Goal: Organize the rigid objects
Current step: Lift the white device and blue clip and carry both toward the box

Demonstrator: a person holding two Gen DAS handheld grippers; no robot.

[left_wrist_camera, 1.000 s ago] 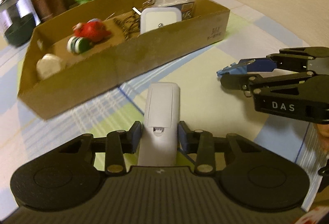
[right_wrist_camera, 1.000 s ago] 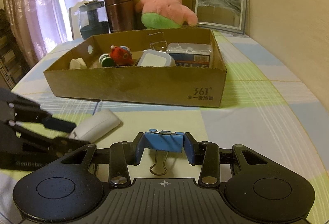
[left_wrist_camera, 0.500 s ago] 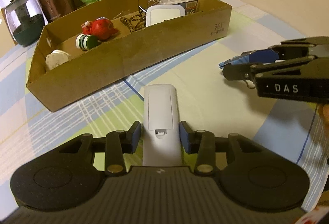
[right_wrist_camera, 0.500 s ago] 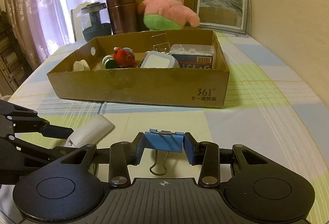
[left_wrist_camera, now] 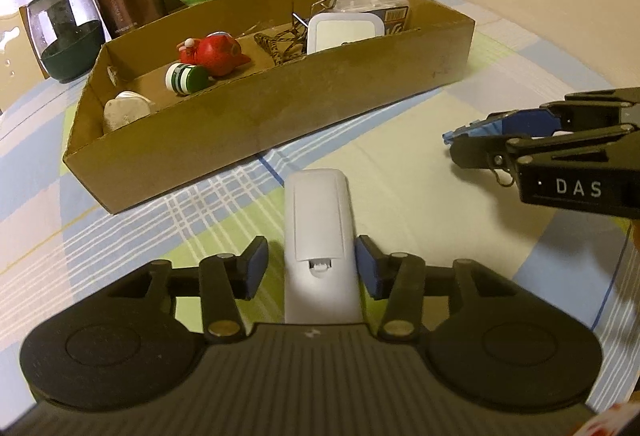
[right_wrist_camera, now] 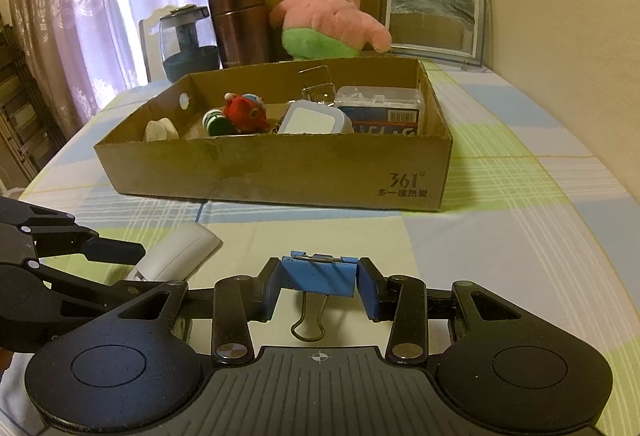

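The cardboard box [right_wrist_camera: 280, 168] on the table [right_wrist_camera: 520, 236] carries "361°" printed in dark ink on its front wall, with a line of small characters under it that I can't read. "DAS" in pale capitals is on the side of the black right gripper [left_wrist_camera: 452, 140] seen from the left wrist.

The right gripper [right_wrist_camera: 319, 282] has its blue pads pressed on both sides of a blue metal binder clip [right_wrist_camera: 318, 276], the wire loop handle hanging toward 6 o'clock. It is in front of the box, not in it.

The left gripper [left_wrist_camera: 308, 268] is parted wide: the right pad touches a smooth white plastic remote [left_wrist_camera: 318, 236], the left pad is clear of it. The remote lies back up, battery cover showing, on the checked tablecloth, pointing to 12 o'clock at the box.

Inside the box are a red toy [right_wrist_camera: 244, 114], a green-and-white striped bottle [right_wrist_camera: 214, 122], a rounded white case [right_wrist_camera: 314, 120] and a clear-lidded pack [right_wrist_camera: 380, 104].
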